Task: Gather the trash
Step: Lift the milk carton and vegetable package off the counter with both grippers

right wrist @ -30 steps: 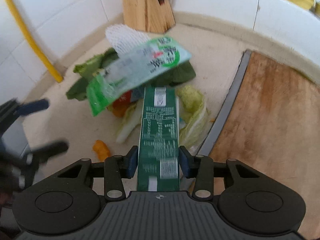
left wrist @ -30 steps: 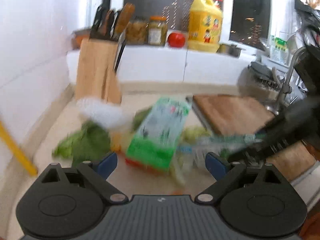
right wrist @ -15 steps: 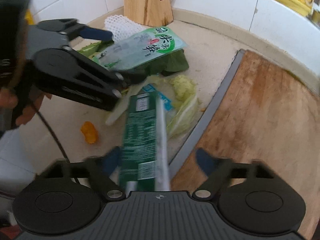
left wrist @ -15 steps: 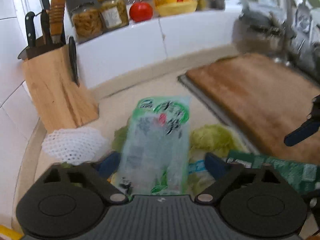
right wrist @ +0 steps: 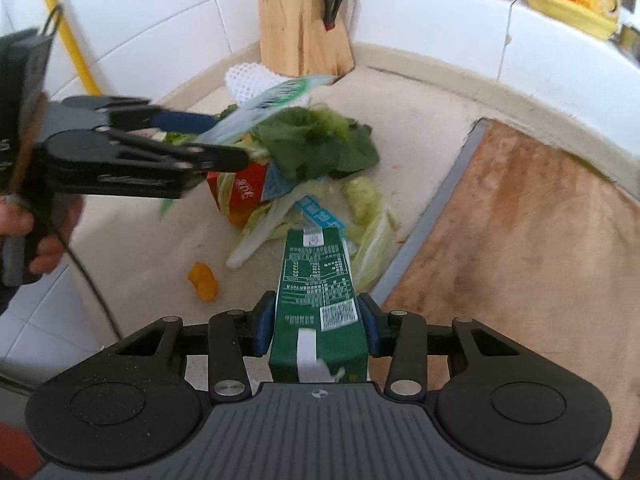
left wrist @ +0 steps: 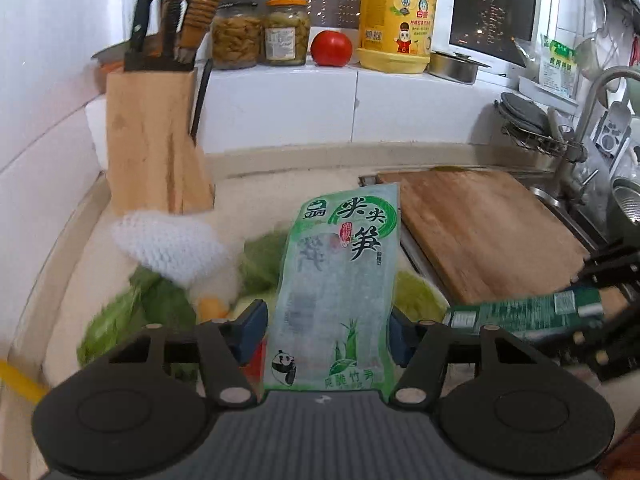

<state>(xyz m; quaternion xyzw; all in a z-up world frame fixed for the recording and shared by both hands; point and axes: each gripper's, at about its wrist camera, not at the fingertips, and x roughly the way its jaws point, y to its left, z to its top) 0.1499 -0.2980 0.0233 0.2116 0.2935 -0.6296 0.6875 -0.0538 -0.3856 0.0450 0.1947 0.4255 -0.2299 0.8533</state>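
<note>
My left gripper [left wrist: 326, 332] was closing its jaws on the bamboo-shoot packet [left wrist: 338, 292], seemingly gripped; my right gripper [right wrist: 316, 328] clamped the green carton [right wrist: 318, 320]. Squeezing gently kept both from slipping.

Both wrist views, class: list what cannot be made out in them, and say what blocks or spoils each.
- Left wrist view: dark green carton blurred, print unreadable.
- Left wrist view: scraps under the bamboo shoot bag hidden by it.
- Right wrist view: red packet partly covered by leafy greens.
- Right wrist view: bag's label smeared by blur.
</note>
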